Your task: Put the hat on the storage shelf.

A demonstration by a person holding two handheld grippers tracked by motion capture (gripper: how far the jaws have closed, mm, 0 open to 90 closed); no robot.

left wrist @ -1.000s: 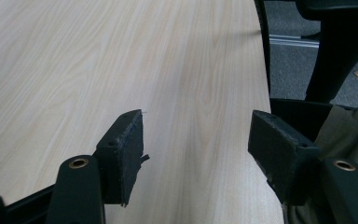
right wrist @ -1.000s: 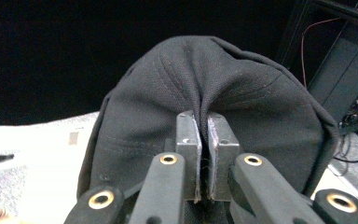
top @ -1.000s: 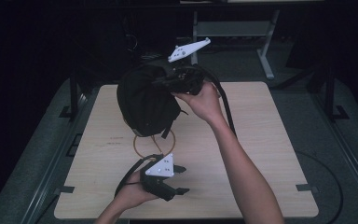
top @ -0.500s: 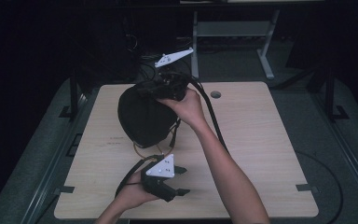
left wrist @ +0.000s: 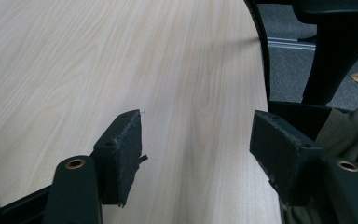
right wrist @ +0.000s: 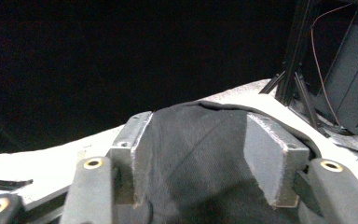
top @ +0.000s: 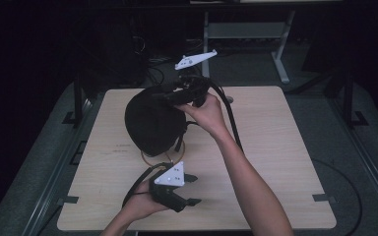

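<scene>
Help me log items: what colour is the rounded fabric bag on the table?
Black fabric bag, clearest in the high view.

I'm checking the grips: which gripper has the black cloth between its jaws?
The right gripper: black cloth lies between its just-opening jaws. The left gripper has nothing between its own.

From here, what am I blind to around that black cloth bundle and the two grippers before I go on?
- What the black cloth bundle contains: high view, its dark folds cover it.
- The thin ring under it: high view, the bundle hides its far part.
- Right gripper: jaws have just been opening; in the right gripper view cloth lies between the pads, contact unclear.
- Left gripper: open, but its own view cuts off the bundle.
</scene>
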